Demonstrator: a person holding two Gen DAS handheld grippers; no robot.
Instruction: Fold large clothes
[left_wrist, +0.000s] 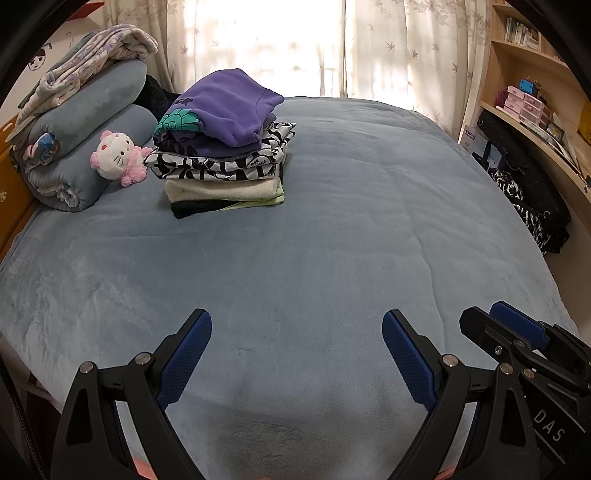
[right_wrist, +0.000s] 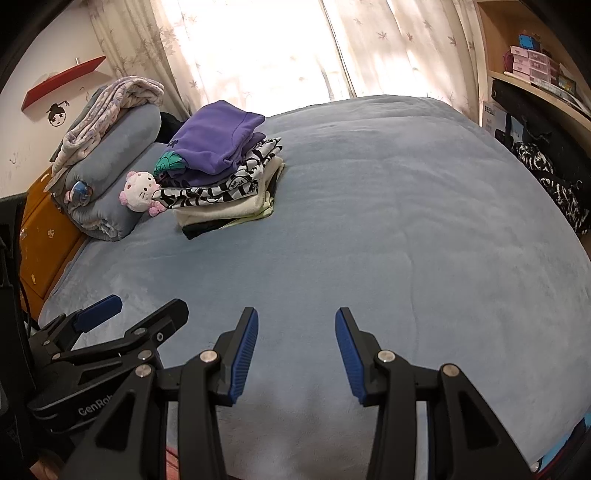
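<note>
Hovering side by side above bare blue bedcover (left_wrist: 332, 240): left gripper (left_wrist: 297, 325) spread wide, right gripper (right_wrist: 295, 321) moderately parted, both empty; folded clothes stack (left_wrist: 225, 147) far-left beside plush toy (left_wrist: 118, 157).

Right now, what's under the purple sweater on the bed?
The purple sweater tops a folded stack: below it a black-and-white patterned garment, then a cream one, a light green edge and something black at the bottom. Only their edges show; the rest is covered.
</note>
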